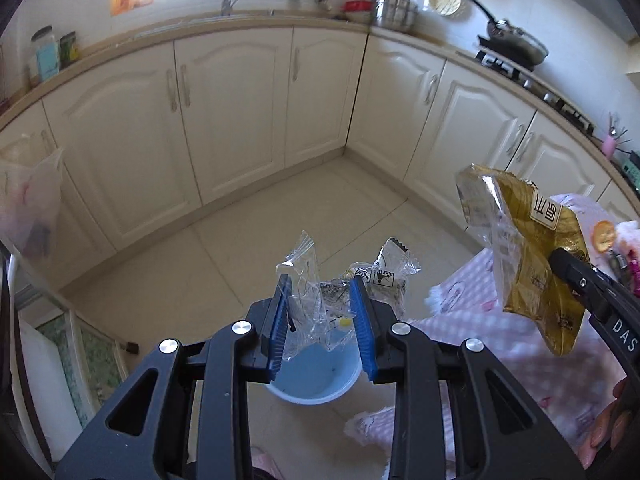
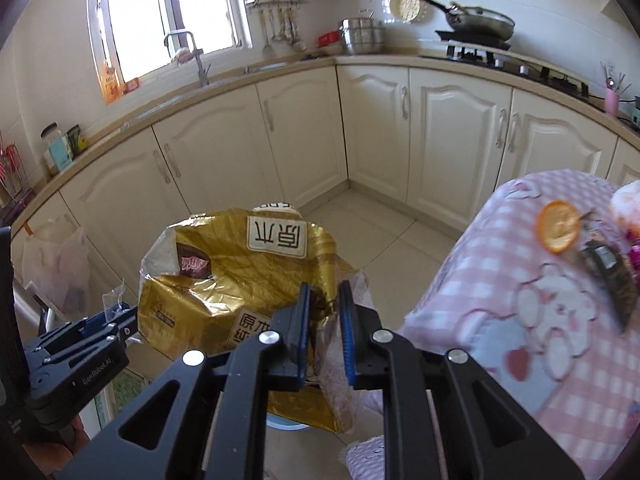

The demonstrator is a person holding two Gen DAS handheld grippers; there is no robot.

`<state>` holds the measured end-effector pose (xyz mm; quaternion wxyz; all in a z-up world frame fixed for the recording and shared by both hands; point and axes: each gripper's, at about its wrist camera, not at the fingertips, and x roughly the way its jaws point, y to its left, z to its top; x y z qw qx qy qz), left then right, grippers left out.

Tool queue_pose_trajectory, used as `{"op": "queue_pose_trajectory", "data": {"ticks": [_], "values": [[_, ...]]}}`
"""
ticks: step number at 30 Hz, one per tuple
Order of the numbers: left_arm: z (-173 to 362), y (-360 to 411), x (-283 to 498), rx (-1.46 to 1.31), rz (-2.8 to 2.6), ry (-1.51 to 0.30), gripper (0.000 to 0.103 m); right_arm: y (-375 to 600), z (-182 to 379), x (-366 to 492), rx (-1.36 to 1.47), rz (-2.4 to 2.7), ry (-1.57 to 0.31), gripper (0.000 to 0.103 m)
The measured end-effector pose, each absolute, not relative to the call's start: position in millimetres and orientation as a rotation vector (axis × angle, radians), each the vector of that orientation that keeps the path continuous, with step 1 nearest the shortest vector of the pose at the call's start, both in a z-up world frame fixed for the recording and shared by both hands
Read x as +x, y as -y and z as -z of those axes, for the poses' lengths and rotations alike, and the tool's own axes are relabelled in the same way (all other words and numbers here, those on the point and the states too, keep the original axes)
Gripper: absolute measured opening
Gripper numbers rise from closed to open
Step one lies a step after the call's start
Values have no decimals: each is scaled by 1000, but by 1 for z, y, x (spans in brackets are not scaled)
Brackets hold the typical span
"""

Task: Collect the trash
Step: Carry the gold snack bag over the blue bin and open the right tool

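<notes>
Left gripper: clenched on clear plastic wrappers, above blue bin. Right gripper: clenched on gold snack bag, beside pink-checked tablecloth.

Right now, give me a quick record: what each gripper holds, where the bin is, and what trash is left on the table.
left gripper: shut on clear wrappers
right gripper: shut on gold bag
bin: pale blue, on the floor, directly under the left gripper
table: pink checked cloth, right of the bin
left on table: orange peel, a dark item beside it, too blurred to name
</notes>
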<state>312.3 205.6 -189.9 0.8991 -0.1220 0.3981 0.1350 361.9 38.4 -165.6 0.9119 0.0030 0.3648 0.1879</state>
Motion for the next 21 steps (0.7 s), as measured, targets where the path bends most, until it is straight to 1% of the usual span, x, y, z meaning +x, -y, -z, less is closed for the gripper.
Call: {"op": "queue_pose_trajectory", "data": {"ticks": [2, 4, 5, 6, 7, 14, 21], "values": [[202, -213, 324, -270, -284, -850, 28, -50, 177, 369, -1, -386, -771, 14], [210, -220, 330, -287, -286, -855, 31, -60, 185, 375, -8, -384, -786, 14], [213, -223, 334, -302, -284, -856, 44, -64, 190, 378, -12, -383, -791, 14], [216, -226, 337, -313, -286, -861, 61, -68, 194, 382, -16, -381, -799, 14], [218, -225, 337, -317, -288, -856, 66, -72, 198, 383, -15, -381, -804, 14], [238, -234, 334, -331, -320, -880, 73, -96, 232, 403, -36, -392, -867, 14], [252, -247, 328, -335, -371, -913, 73, -120, 262, 408, -43, -425, -932, 14]]}}
